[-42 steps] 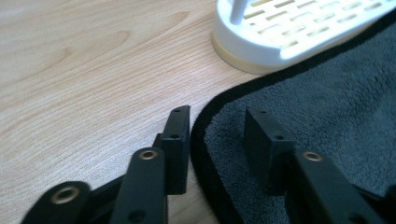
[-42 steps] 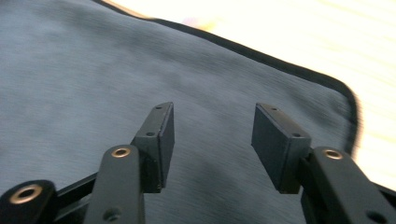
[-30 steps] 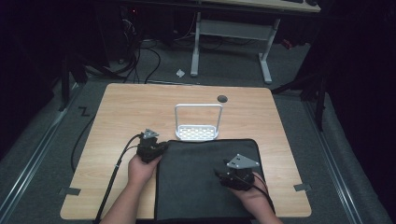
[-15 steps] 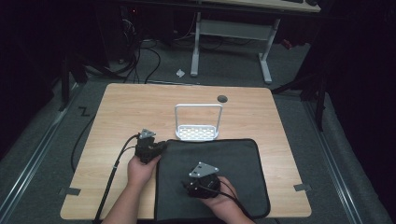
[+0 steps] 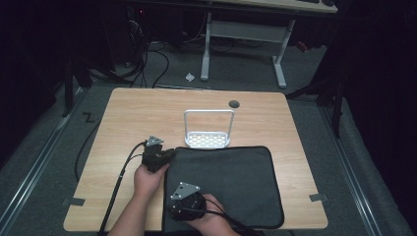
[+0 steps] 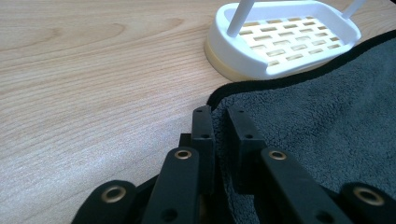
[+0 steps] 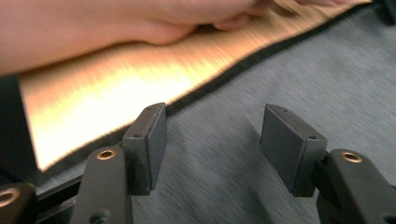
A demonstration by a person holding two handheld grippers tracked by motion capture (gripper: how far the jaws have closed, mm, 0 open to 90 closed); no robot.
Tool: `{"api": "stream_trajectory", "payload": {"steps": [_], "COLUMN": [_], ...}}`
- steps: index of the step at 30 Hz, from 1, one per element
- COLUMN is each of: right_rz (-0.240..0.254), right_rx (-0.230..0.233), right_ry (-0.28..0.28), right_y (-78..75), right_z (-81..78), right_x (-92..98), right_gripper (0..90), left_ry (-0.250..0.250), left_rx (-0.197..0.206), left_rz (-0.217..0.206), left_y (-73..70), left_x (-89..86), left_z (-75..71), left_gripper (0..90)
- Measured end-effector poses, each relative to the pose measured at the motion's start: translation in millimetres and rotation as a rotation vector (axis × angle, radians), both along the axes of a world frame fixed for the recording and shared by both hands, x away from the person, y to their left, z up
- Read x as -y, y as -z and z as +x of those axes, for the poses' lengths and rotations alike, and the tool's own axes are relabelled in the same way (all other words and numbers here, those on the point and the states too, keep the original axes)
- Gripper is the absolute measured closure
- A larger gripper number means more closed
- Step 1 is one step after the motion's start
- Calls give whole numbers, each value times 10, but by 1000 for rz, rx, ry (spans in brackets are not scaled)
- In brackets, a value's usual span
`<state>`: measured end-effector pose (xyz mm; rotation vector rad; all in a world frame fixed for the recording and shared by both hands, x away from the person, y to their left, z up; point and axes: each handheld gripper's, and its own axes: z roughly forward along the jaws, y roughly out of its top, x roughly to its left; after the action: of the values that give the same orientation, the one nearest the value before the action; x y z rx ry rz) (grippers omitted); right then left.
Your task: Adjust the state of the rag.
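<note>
The grey towel (image 5: 223,184) lies flat on the wooden table (image 5: 128,115), and it sits right under both of my grippers. My left gripper (image 6: 219,123) is almost shut and pinches the far left corner of the towel, with the black edge caught between its jaws. It holds that spot and does not move. Just past its tips, on the table, stands a white soap rack (image 6: 285,39), close to the towel's edge but not held.

My right gripper (image 5: 186,206) has just slid across the towel from the right side to the near left part. Its jaws have been opening, and now they stand wide apart with nothing between them. Below them is soft grey cloth, and the towel's black edge runs just beyond the left jaw.

I think this means I am getting ready to grab the near left corner next, so I can lift or fold the towel with both grippers.
</note>
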<state>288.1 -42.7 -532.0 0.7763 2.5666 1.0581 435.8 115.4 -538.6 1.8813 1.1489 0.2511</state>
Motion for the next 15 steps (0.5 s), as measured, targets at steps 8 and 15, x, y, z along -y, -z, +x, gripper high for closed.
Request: {"api": "stream_trajectory", "payload": {"steps": [8,15], "right_rz": [5,-15], "right_rx": [-7,-6], "right_ry": [-62,-68], "right_y": [-1,1], "right_z": [-106,-110], "right_x": [-177,-131], "right_gripper": [413,531], "left_ry": [-1,-1], "left_rx": [-4,-5], "left_rz": [0,0], "left_y": [1,2], "left_x": [-2,-2], "left_z": [2,3], "left_gripper": [819,818]}}
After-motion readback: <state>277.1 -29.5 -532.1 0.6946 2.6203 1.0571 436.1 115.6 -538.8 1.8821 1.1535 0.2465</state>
